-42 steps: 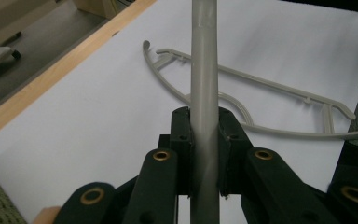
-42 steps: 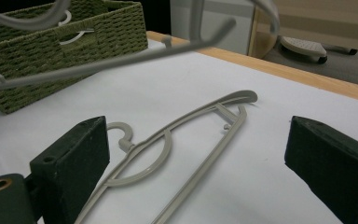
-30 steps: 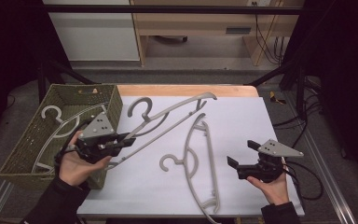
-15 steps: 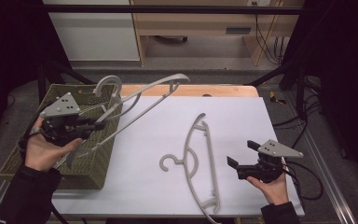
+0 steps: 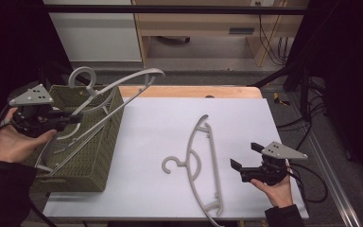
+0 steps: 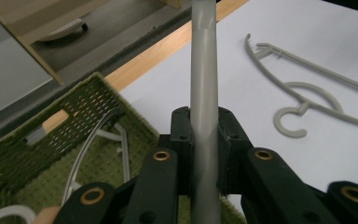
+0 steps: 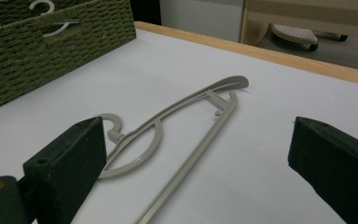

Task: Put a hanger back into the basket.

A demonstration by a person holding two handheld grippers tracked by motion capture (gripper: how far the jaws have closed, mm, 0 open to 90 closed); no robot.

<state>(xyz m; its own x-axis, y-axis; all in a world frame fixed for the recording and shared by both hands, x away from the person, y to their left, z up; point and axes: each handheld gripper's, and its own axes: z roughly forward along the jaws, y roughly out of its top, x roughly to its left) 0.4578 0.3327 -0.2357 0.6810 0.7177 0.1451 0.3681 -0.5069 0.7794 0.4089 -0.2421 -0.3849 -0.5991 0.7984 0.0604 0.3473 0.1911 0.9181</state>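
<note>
**Hanger going into the basket**

The left gripper [image 5: 73, 118] has its fingers clenched on a grey hanger [image 5: 118, 85], held tilted over the green basket [image 5: 99, 156], where other hangers already lie. The step in hand looks like lowering it in; next, release it inside. The right gripper [image 5: 243, 163], fingers spread wide, waits near the second hanger [image 5: 201, 156] lying on the white surface [image 5: 146, 123].

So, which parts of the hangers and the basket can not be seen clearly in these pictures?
- Held hanger: in the left gripper view the left tool covers its bar; hook cut off by the top edge.
- Basket: its floor, hidden by wall and hangers, high view.
- Table hanger: lower end cut off, high view.
</note>
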